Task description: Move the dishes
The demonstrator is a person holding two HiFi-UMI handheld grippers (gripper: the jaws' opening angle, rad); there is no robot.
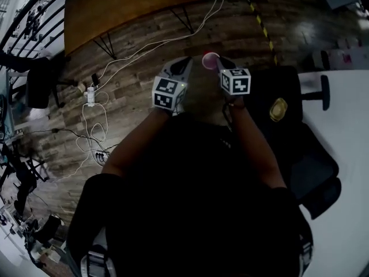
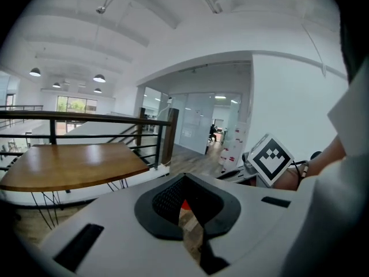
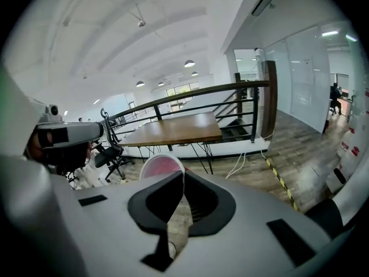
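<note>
A pink dish with a white rim [image 3: 162, 166] stands on edge between the jaws of my right gripper [image 3: 183, 176], which is shut on its rim. In the head view the pink dish [image 1: 210, 60] shows just ahead of the right gripper [image 1: 219, 62], over the wooden floor. My left gripper [image 1: 185, 62] is held beside it at the same height. In the left gripper view the left gripper [image 2: 184, 180] has its jaw tips together; only a small red patch [image 2: 184, 205] and floor show through the gap below them. The right gripper's marker cube [image 2: 270, 158] is at the right.
A wooden table [image 1: 127, 4] stands ahead on a wooden floor, with cables and a power strip [image 1: 91, 97] to the left. A black office chair [image 1: 288, 126] and a white table [image 1: 346, 131] are at the right. Yellow-black tape [image 1: 262, 25] crosses the floor. A railing [image 3: 196, 100] lies beyond.
</note>
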